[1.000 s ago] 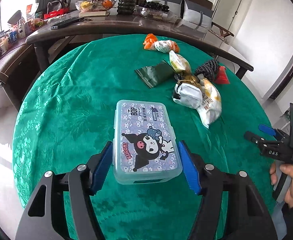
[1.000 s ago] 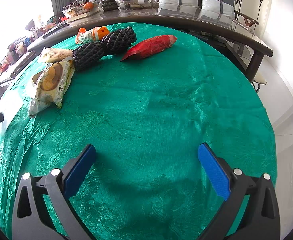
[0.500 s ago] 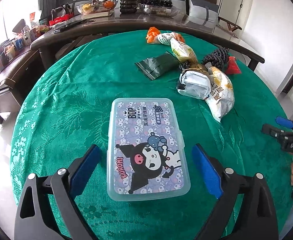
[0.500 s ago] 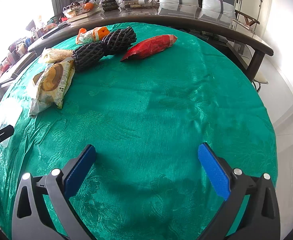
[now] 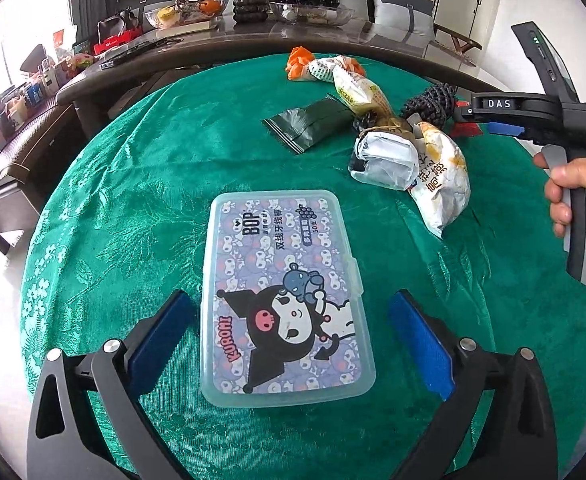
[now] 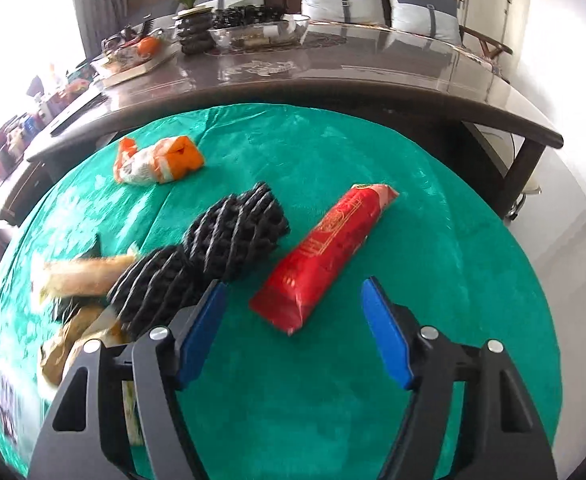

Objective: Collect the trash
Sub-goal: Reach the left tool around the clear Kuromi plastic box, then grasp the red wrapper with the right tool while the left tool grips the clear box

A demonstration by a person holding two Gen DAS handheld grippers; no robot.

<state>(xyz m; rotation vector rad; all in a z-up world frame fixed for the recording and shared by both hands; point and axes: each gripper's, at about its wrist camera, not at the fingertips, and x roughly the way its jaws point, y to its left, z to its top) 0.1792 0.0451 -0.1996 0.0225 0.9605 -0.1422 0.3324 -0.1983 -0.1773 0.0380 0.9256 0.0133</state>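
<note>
A translucent plastic box (image 5: 285, 296) with a cartoon lid lies flat on the green tablecloth (image 5: 133, 200). My left gripper (image 5: 289, 340) straddles its near half, jaws opening, pads clear of both sides. Beyond it lie a dark green pouch (image 5: 313, 126), a white wrapped bundle (image 5: 385, 156), a yellow-white snack bag (image 5: 441, 176) and an orange-white wrapper (image 5: 317, 66). My right gripper (image 6: 293, 332) hangs over a red wrapper (image 6: 325, 256). Its jaws are closing, the wrapper's near end lies between the fingertips, and the pads do not touch it. Black foam netting (image 6: 213, 256) lies just left.
A long dark table (image 6: 333, 76) with glass bowls, a plant pot and fruit curves behind the round table. A low shelf with small items stands at the left. A person's hand (image 5: 581, 196) holds the right gripper's handle. White floor lies beyond the right edge.
My left jaws have spread wide, away from the box sides. My right gripper has moved forward across the cloth to the red wrapper, and its jaws have narrowed.
</note>
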